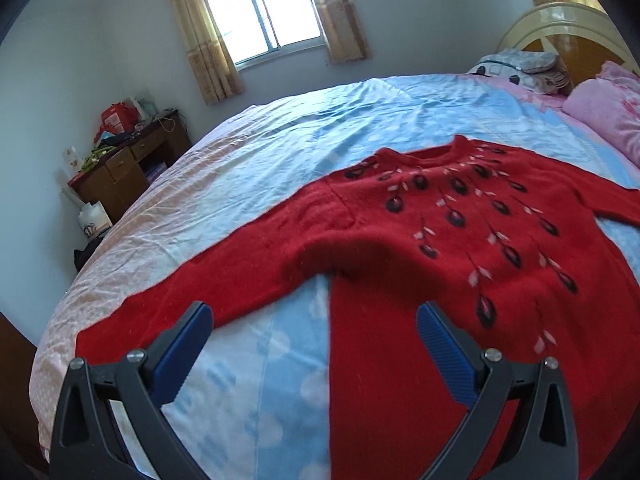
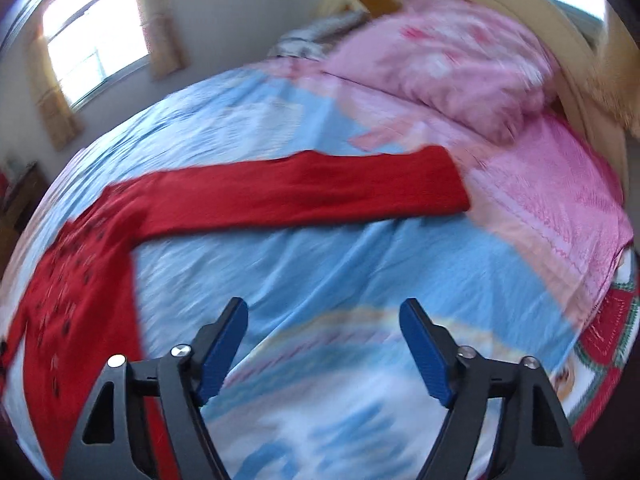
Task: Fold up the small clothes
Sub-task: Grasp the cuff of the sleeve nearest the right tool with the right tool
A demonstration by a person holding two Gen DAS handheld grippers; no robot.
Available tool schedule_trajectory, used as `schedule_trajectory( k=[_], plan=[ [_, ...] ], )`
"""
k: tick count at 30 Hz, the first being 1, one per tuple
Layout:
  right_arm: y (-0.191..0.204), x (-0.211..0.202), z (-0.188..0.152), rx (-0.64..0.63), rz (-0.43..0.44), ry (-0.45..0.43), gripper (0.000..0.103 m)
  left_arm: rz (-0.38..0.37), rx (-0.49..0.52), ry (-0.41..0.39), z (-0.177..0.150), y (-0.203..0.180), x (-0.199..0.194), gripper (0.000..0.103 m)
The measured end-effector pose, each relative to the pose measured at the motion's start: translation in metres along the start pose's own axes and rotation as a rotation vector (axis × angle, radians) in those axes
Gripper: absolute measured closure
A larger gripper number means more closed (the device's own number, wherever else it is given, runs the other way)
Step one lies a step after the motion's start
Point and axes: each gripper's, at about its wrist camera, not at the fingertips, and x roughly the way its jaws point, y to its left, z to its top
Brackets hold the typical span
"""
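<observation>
Sweater (image 1: 400,248) on bed (image 1: 256,152) (sunlit bedroom)

A bed sheet (image 1: 256,184) in pale blue with white cloud patches covered the bed, turning peach-pink toward its left edge and pink near the head. A pink floral pillow (image 2: 448,64) lay against the cream, arched headboard (image 1: 560,28), with a grey patterned cushion (image 1: 520,60) just beside it. On the far wall a bright window (image 1: 260,12) stood between two beige curtains (image 1: 200,48). In the left corner a dark wooden desk (image 1: 124,168) was cluttered with a red box (image 1: 114,118) and other small items too blurred to name.
</observation>
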Motion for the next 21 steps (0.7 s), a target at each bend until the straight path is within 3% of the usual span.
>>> schedule_trajectory(
  k=[4, 8, 12, 14, 21],
  plan=[
    [-0.049, 0.031, 0.037, 0.136, -0.021, 0.029, 0.037, 0.04, -0.001, 0.001, 0.01, 0.0, 0.019, 0.0],
    [-0.09, 0.046, 0.067, 0.197, -0.069, -0.001, 0.041, 0.053, -0.023, 0.028, 0.014, 0.005, 0.035, 0.0],
    [-0.12, 0.064, 0.087, 0.266, -0.069, 0.022, 0.045, 0.064, -0.028, 0.045, 0.015, 0.007, 0.049, 0.0],
    [-0.126, 0.073, 0.092, 0.278, -0.071, 0.04, 0.052, 0.07, -0.027, 0.057, 0.016, 0.006, 0.056, 0.0],
    [-0.119, 0.103, 0.097, 0.248, -0.085, 0.087, 0.055, 0.062, -0.027, 0.07, 0.017, 0.003, 0.065, 0.0]
  ],
)
